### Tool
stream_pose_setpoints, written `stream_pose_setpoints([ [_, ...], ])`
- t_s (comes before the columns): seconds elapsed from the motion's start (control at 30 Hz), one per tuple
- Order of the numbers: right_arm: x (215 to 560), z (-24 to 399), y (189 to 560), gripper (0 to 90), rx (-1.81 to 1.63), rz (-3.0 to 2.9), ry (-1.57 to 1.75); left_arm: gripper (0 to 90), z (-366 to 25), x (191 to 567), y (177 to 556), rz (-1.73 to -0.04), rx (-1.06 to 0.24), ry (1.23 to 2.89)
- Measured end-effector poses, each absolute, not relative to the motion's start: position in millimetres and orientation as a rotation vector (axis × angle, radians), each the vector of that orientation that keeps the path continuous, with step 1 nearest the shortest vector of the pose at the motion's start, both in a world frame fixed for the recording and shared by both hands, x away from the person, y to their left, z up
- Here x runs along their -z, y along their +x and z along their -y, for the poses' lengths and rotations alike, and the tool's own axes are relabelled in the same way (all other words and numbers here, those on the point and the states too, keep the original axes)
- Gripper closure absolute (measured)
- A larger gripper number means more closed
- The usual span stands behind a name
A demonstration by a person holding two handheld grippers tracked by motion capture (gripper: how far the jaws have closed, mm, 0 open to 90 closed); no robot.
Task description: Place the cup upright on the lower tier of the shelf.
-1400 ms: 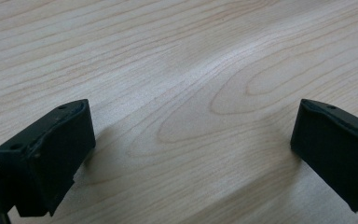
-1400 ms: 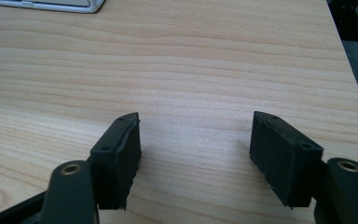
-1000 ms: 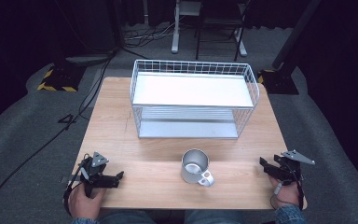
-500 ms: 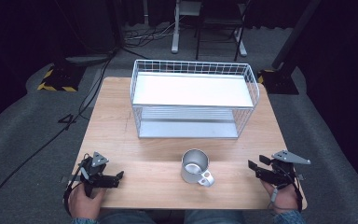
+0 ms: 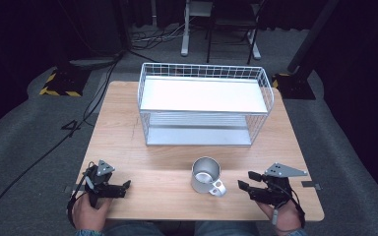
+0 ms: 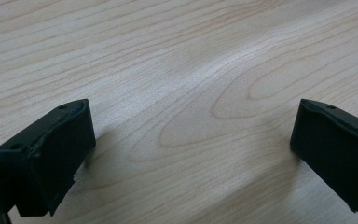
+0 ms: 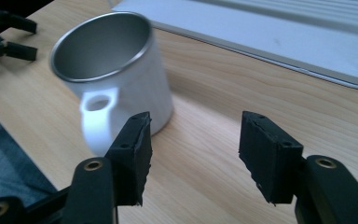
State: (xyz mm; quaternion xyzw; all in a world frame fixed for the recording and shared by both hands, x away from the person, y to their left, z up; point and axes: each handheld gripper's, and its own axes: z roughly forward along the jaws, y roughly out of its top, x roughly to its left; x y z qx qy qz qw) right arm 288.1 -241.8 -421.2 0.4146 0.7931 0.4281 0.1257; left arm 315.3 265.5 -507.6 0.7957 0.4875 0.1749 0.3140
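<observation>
Right gripper (image 5: 250,189) sat open at the steel mug's (image 5: 206,174) 3 o'clock, facing its handle for a grab; left gripper (image 5: 123,187) was open too, idle.

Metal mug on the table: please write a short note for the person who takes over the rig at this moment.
Left tongs: open, empty, low over bare wood at the table's near left.
Right tongs: open, empty, pointing at the metal mug, not touching it.
The mug stands upright in front of the white wire rack, handle toward the right tongs.
Done: nothing gripped yet.
Left: probably grasp the mug, perhaps by its handle; the rack may be its destination.
</observation>
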Motion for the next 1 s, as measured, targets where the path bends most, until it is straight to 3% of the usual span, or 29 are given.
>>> stream_pose_setpoints([
  [0.77, 439.7, 186.0, 279.2, 46.6, -1.264, -2.481, 0.994, 0.3, -265.6, 507.5, 315.2, -1.286, -0.461, 2.098],
  [0.93, 445.7, 177.2, 281.9, 52.4, -1.214, -2.493, 1.007, 0.3, -265.5, 507.6, 315.3, -1.286, -0.461, 2.097],
  [1.0, 447.5, 174.0, 283.1, 59.0, -1.181, -2.485, 1.023, 0.3, -265.5, 507.5, 315.2, -1.286, -0.461, 2.097],
])
